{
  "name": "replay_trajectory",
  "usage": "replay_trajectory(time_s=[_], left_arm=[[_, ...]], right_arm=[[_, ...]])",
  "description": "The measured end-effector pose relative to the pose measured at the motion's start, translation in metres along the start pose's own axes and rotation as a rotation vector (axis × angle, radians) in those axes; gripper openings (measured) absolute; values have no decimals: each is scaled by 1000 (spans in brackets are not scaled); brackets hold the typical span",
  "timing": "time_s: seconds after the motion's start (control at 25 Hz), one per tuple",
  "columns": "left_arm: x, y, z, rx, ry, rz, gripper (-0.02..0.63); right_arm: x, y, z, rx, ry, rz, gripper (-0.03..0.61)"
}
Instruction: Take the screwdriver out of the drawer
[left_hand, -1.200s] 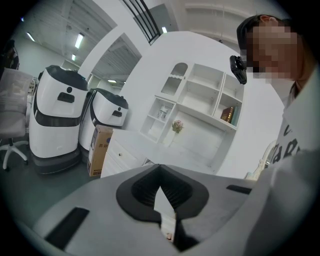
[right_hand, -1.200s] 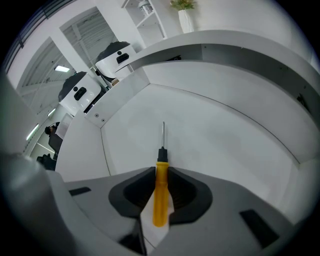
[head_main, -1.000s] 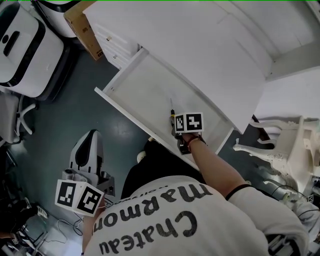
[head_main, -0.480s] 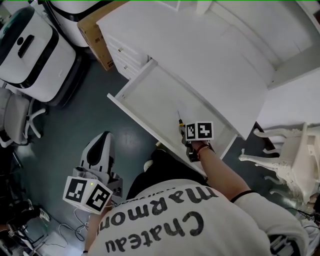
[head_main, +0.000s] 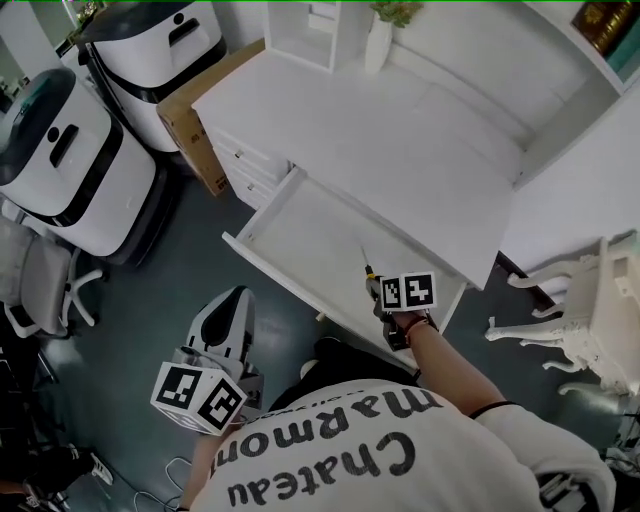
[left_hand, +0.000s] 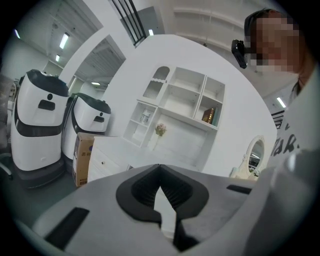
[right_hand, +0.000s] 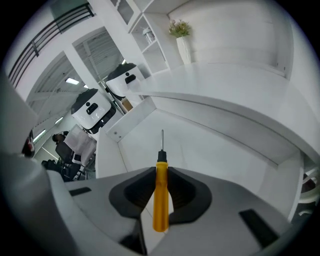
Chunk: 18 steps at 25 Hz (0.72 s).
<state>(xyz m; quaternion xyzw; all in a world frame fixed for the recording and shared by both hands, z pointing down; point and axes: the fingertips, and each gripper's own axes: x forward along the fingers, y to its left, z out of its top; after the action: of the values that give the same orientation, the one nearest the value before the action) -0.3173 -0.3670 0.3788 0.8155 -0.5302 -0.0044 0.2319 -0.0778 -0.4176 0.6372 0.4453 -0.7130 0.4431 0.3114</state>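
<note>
My right gripper (right_hand: 160, 176) is shut on the yellow handle of the screwdriver (right_hand: 160, 192), whose thin shaft points out ahead over the open white drawer (right_hand: 200, 150). In the head view the right gripper (head_main: 385, 295) hangs over the drawer's (head_main: 300, 225) right front corner, with the screwdriver (head_main: 366, 265) showing just beyond its marker cube. My left gripper (head_main: 222, 335) is low at the left, away from the drawer, over the floor. In the left gripper view the left gripper (left_hand: 160, 176) has its pads touching and nothing between them.
The drawer hangs out of a white desk (head_main: 400, 140) with a shelf unit (left_hand: 180, 105) and a vase (head_main: 382, 30) at the back. Two white machines (head_main: 70, 170) and a cardboard box (head_main: 190, 130) stand at the left. A white ornate chair (head_main: 585, 310) is at the right.
The right gripper has risen with the screwdriver above the drawer's floor. The left gripper has come up a little. The head view has tilted, so the desk top and machines show more.
</note>
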Motion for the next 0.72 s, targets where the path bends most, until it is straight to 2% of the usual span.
replay_trajectory(time_s=[0.44,0.72], left_arm=[[-11,-30,13,59,-21,-101,23],[-26,-47,24,107,-54,-142,23]], right_arm=[[-68,42,32,-124,-193,11,84],[-118,80,60,-183,-370,46,84]])
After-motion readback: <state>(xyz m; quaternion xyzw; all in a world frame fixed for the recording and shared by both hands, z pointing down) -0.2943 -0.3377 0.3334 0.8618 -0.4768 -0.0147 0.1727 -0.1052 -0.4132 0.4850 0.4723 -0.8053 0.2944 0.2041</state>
